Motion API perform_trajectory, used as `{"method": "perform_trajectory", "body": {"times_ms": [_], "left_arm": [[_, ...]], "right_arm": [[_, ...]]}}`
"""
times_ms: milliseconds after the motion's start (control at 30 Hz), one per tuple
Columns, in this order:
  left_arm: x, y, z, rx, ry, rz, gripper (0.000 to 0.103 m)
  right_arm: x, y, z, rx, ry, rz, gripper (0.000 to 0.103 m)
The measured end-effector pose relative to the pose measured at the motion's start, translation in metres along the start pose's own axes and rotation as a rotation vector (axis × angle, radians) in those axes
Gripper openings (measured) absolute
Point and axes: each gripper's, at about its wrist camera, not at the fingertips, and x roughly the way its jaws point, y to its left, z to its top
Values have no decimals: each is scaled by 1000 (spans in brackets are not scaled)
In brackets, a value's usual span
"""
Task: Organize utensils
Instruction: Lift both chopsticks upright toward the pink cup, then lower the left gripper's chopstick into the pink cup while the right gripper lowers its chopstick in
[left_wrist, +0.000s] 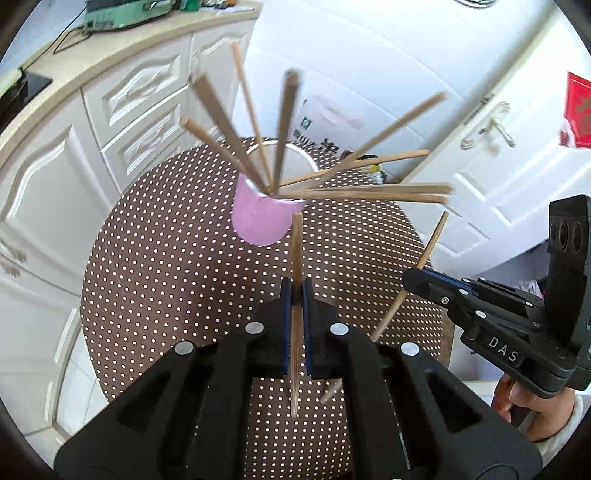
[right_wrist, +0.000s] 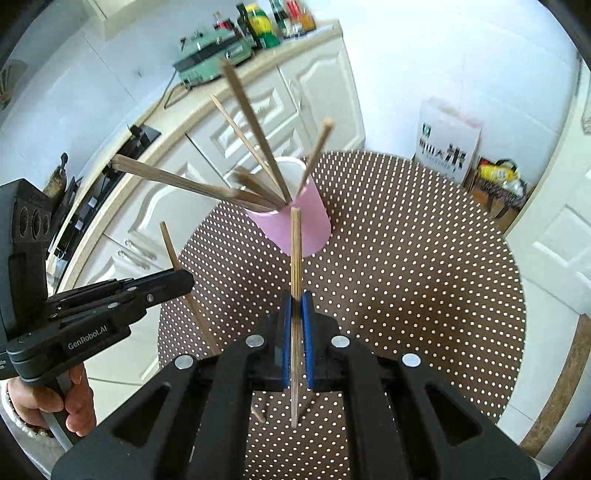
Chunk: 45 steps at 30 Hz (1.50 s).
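1. Two grippers are over the round polka-dot table (left_wrist: 166, 258), which fills the middle of both wrist views with white cabinets (left_wrist: 122, 110) curving behind it at the upper left.
2. Next in size, the pink cup (left_wrist: 264, 219) stands in the centre of the left wrist frame and just above centre in the right wrist frame, already bristling with chopsticks (left_wrist: 284, 122) fanned out in every direction.
3. Now the left gripper (left_wrist: 296, 291), at the bottom centre of its own view: its pads are clamped tight on the left chopstick (left_wrist: 295, 258), whose long axis runs straight up the frame with the top end just short of the cup's near wall.
4. Same story for the right gripper (right_wrist: 295, 306): jaws pinched on the right chopstick (right_wrist: 295, 254), which stands nearly vertical in frame and overlaps the cup's lower edge.
5. Judging by that overlap, the right stick looks marginally nearer; both need their lower tips swung up over the rim.
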Motion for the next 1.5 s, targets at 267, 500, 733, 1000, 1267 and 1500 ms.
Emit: {"method": "perform_trajectory", "body": {"times_ms": [267,500,733,1000,1267,1500], "left_arm": [[-42,-16,-6,71,-80,-47,5],[-81,-20,0,86,-176,-69,5],[-118,-20,19,73,-281,-72,5],[-150,-15,53,38,-398,-41,5],[-145,-9,84,0,-448,5,5],[-126,1,110,-44,-453,50,5]], "right_arm": [[-39,19,-8,-8,-137,-24,4],[-83,38,5,-56,-263,-19,4],[-106,53,26,-128,-335,-16,4],[-120,63,62,-190,-395,-7,4],[-107,63,96,-241,-403,-18,4],[-79,51,117,-264,-364,-42,4]]}}
